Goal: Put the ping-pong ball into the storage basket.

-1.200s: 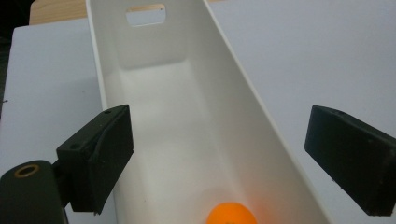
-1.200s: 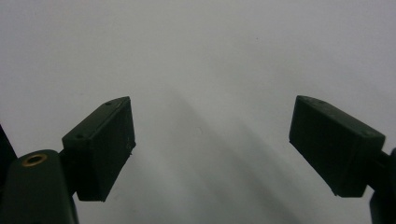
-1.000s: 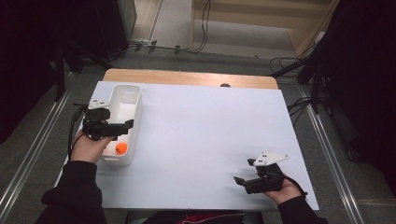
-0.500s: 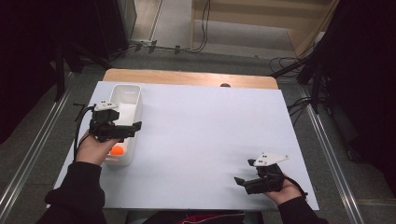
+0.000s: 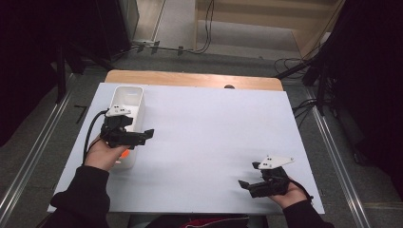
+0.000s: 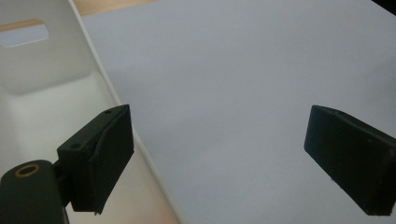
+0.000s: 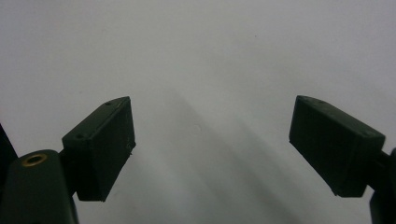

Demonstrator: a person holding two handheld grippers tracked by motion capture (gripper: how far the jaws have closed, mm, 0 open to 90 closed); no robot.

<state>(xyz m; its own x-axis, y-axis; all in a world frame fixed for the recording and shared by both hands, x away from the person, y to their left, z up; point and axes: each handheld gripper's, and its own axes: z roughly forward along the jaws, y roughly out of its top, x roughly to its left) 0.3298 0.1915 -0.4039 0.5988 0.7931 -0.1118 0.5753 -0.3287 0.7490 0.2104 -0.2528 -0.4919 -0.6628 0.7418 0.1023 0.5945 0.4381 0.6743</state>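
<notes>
The left gripper (image 5: 142, 136) hangs with its two black jaws spread wide and nothing between them — in the left gripper view one flat matte pad (image 6: 100, 156) sits over the inside of the bin and the other (image 6: 350, 161) over bare table. Straight beneath and just behind this claw, toward the person, lies the small orange ball (image 5: 124, 153), a smooth round thing that peeks out under the left hand (image 5: 105, 153) at the near end of the long white plastic bin (image 5: 128, 95). The bin is a glossy, thin-walled rectangular tub with a slot handle cut in its far end; its long axis runs away from the person, so the claw crosses it, jaws pointing out over the bin's right wall. The ball is the thing nearest this hand, so I judge that any move back to it would call for the left claw to draw toward the person and dip down into the bin, not reach across. Beyond that spreads the pale blue-grey table top (image 5: 214, 133), matte and flat. Well apart, at the near right corner, the right gripper (image 5: 247, 183) rests low with its jaws just as wide and empty — far from the ball.
</notes>
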